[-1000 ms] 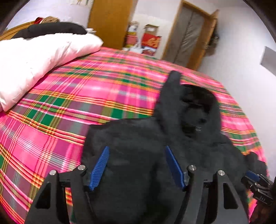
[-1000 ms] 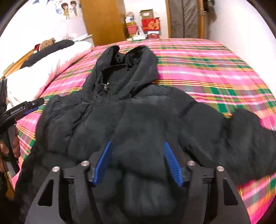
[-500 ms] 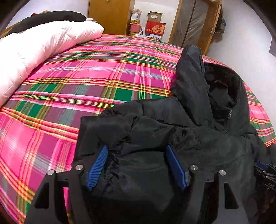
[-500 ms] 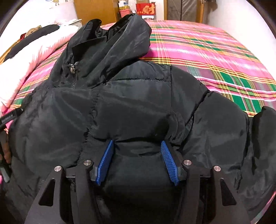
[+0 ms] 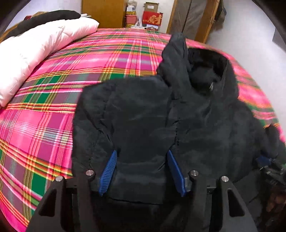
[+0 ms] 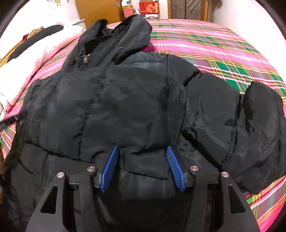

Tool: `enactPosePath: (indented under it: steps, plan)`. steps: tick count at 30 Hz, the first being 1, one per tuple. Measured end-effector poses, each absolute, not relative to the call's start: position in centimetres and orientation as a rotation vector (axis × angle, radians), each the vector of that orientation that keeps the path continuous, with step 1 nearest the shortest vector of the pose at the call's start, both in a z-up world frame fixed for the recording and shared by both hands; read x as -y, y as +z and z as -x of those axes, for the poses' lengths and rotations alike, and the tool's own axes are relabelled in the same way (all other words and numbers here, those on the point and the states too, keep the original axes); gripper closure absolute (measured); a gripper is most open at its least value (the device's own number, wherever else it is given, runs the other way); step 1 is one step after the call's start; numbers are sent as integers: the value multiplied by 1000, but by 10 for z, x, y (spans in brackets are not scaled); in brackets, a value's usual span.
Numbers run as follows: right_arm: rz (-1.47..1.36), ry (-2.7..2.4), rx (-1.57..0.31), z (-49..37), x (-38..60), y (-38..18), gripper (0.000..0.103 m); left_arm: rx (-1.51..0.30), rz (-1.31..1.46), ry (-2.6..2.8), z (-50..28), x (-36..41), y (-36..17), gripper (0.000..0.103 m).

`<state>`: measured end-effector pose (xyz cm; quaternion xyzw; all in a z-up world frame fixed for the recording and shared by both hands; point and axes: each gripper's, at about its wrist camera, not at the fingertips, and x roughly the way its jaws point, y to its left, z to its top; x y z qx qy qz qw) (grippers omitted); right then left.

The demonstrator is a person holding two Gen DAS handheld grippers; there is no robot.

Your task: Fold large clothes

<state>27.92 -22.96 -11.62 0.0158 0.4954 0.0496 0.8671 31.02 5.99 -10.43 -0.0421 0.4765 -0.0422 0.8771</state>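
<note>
A black hooded puffer jacket lies front up on a pink plaid bed, hood pointing away. My left gripper is open, its blue pads either side of a fold of fabric near the left hem. In the right wrist view the jacket fills the frame, one sleeve spread to the right. My right gripper is open, its pads straddling the lower hem. The right gripper shows at the edge of the left wrist view.
A white quilt with a dark garment on it lies along the bed's left side. Behind the bed stand a wooden wardrobe, boxes and a door. A white wall is close on the right.
Both grippers have dropped lower and closer to the jacket's hem. The jacket body has spread flatter and the right sleeve now lies out to the side.
</note>
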Motion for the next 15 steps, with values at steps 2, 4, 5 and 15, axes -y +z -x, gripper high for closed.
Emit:
enactPosePath:
  steps: [2, 4, 5, 15]
  plan:
    - [-15, 109, -1037, -280, 230, -119, 45, -989, 60, -80, -313, -54, -108, 42]
    - [-11, 114, -1036, -284, 229, -121, 45, -988, 45, -71, -316, -50, -112, 42]
    - [-13, 115, -1035, -285, 228, -122, 44, -985, 44, -70, -317, -49, -114, 42]
    - [-16, 47, -976, -242, 243, -68, 43, -862, 119, -108, -264, -34, -46, 46]
